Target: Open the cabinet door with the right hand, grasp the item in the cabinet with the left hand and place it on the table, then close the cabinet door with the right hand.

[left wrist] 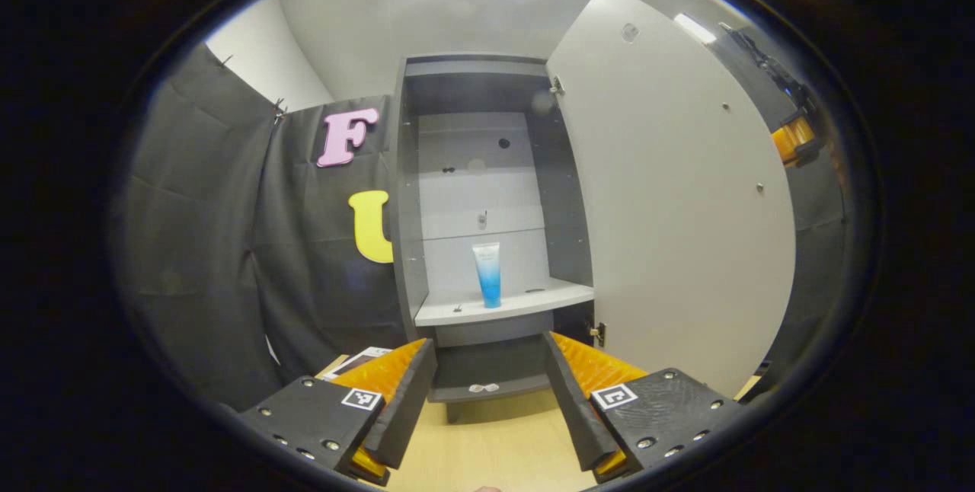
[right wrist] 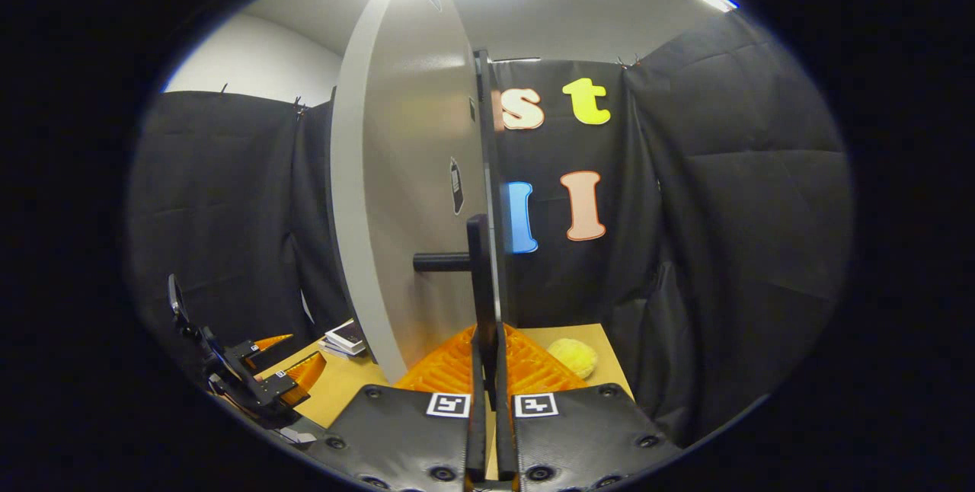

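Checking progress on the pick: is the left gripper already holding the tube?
No: the left gripper is open and short of the cabinet, while the tube stands alone on the shelf.

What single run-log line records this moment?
door: open | right gripper: shut on handle | left gripper: open, facing tube | tube: upright on shelf

You have almost nothing legible here. The tube point(left wrist: 487, 274) standing on the cabinet shelf point(left wrist: 525, 303) carries small print near its top, too small to make out. A dark sticker point(right wrist: 455, 185) on the cabinet door point(right wrist: 411, 195) is unreadable at this angle. Each tool bears square black-and-white coded markers point(left wrist: 614, 396), patterns without words or numbers.
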The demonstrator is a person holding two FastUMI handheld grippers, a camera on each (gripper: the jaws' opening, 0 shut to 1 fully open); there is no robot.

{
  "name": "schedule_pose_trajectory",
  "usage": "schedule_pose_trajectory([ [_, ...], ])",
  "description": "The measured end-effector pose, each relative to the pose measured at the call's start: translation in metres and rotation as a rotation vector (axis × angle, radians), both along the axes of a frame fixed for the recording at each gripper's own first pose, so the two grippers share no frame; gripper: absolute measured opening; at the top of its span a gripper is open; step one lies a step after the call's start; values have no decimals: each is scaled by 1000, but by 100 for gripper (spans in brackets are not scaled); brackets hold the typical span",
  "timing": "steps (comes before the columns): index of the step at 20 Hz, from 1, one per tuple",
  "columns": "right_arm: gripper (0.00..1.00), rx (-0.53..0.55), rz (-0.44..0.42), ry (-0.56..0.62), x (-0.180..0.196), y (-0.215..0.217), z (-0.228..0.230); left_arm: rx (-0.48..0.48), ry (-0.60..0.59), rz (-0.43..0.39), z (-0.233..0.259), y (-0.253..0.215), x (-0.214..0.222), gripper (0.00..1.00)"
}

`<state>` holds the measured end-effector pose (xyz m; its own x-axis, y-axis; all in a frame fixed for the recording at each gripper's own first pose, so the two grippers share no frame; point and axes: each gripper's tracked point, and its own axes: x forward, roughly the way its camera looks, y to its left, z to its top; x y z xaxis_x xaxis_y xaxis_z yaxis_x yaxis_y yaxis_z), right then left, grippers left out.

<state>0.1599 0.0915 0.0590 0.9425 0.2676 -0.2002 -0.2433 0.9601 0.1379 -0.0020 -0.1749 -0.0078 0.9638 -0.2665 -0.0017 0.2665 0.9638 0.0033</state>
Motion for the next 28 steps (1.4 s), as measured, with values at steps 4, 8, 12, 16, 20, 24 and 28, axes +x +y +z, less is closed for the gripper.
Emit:
schedule_pose_trajectory([
  [4, 5, 45, 62, -16, -3, 12, 3, 4, 6, 25, 1, -12, 1, 84],
  [8, 5, 27, 102, -28, -15, 8, 3, 17, 2, 59, 8, -26, 6, 84],
  [12, 9, 78, 152, -46, -33, -10, 9, 32, -26, 100, 20, -43, 18, 84],
  [16, 12, 34, 28, -50, -34, -70, -3, 18, -28, 98, 30, -62, 37, 84],
  [20, 98, -40, -130, -51, -23, -111, -24, 26, -39, 90, 38, -74, 75, 84],
  [24, 98, -56, -250, -31, -1, -131, -36, 29, -59, 98, 49, -75, 126, 84],
  [28, 98, -68, -350, -37, 14, -147, -37, 19, -61, 100, 49, -74, 183, 84],
])
